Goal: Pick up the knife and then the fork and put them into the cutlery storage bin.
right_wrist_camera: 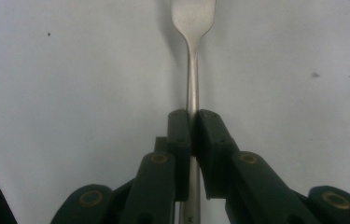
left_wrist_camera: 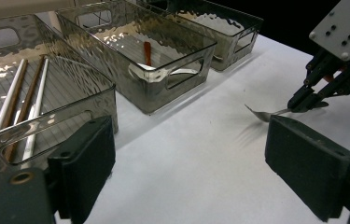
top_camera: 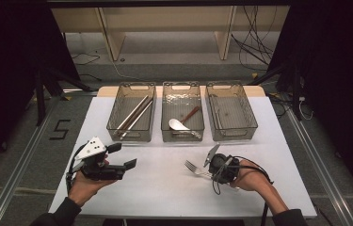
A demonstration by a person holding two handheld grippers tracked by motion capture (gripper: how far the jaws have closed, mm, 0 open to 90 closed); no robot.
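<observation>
A silver fork (top_camera: 193, 166) lies low over the white table (top_camera: 155, 193) at front right, tines pointing left. My right gripper (top_camera: 210, 173) is shut on its handle. The right gripper view has the two black pads (right_wrist_camera: 180, 133) pressed on the fork's thin stem (right_wrist_camera: 192, 70), tines at the top edge. My left gripper (top_camera: 123, 156) hovers at front left, open, with nothing between its jaws. In the left gripper view those jaws frame the table, with the fork (left_wrist_camera: 261, 113) and the right gripper (left_wrist_camera: 305, 105) beyond on the right.
Three clear smoky bins stand in a row at the back of the table. The left bin (top_camera: 113, 117) holds long chopsticks (top_camera: 134, 115). The middle bin (top_camera: 182, 137) holds a white spoon (top_camera: 179, 125) and a brown-handled utensil (top_camera: 192, 113). The right bin (top_camera: 230, 113) has nothing in it.
</observation>
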